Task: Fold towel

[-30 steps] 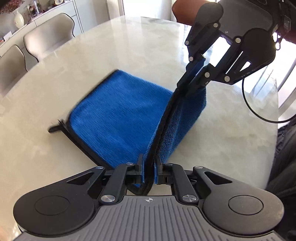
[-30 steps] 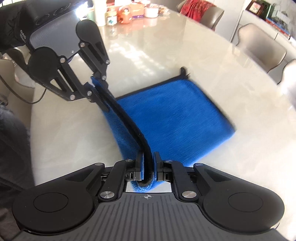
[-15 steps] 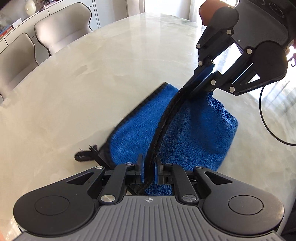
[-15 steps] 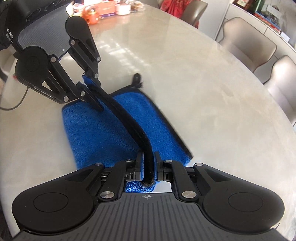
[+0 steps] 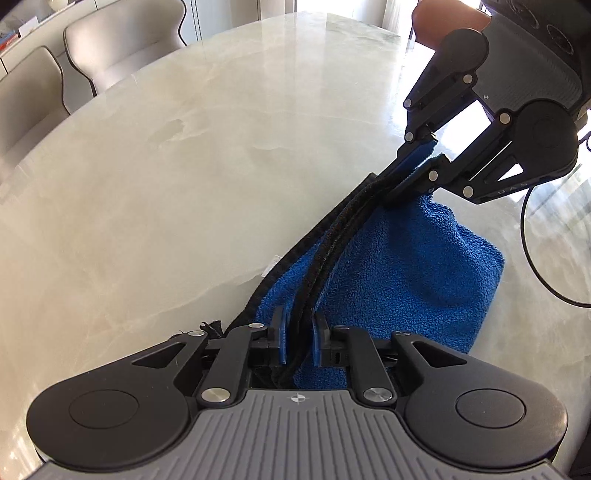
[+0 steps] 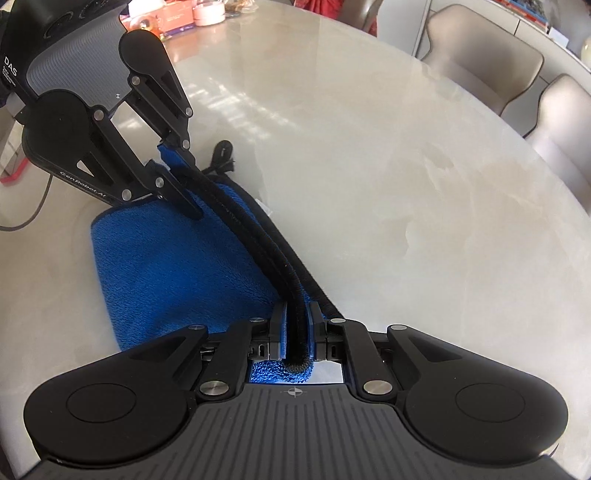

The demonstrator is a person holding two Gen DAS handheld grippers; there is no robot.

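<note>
A blue towel [image 5: 406, 269] with black edging lies folded over on the marble table [image 5: 166, 184]. My left gripper [image 5: 298, 332] has its jaws slightly parted around the black hem at one corner. My right gripper [image 6: 297, 328] holds the hem at the other corner between its pads. The carried hem runs between the two grippers, lying along the towel's far edge. In the right wrist view the towel [image 6: 173, 266] spreads to the left and the left gripper [image 6: 173, 162] sits at its far corner. In the left wrist view the right gripper [image 5: 417, 166] is at the far corner.
Beige chairs [image 5: 122, 44] stand along the table's far side; they also show in the right wrist view [image 6: 480, 55]. Jars and boxes [image 6: 177, 22] sit at the table's far end. A black cable [image 5: 535, 258] hangs by the right gripper.
Both grippers carried the lifted hem across the towel to its opposite edge and lowered it. The towel is now doubled over. The left jaws have parted a little.
</note>
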